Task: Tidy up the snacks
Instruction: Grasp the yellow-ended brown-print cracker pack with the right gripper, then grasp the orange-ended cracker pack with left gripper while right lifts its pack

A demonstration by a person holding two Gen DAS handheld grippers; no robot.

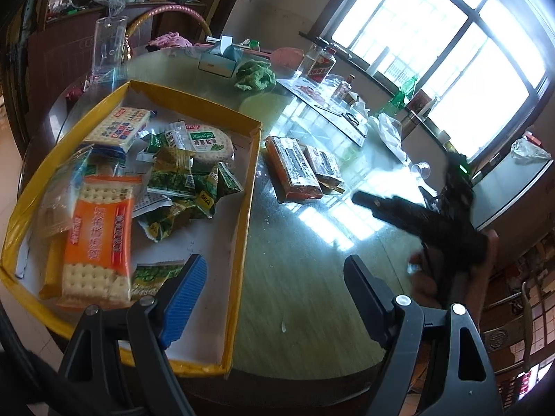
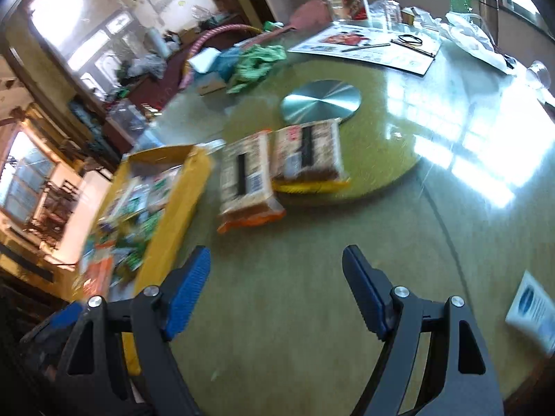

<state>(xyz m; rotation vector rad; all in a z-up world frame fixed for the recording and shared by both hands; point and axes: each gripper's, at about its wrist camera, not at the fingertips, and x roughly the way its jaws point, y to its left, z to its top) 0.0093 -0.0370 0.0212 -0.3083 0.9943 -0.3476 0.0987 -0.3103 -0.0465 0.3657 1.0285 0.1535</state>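
Hovering over the green table (image 2: 312, 312), both the left gripper (image 1: 274, 298) and right gripper (image 2: 277, 294) gape wide with nothing in them, two snack packs (image 2: 277, 170) lying just beside the yellow box (image 1: 242, 228) of biscuits.

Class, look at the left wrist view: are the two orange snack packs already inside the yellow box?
No: both orange snack packs lie on the glass table just outside the yellow box, beside its wall.
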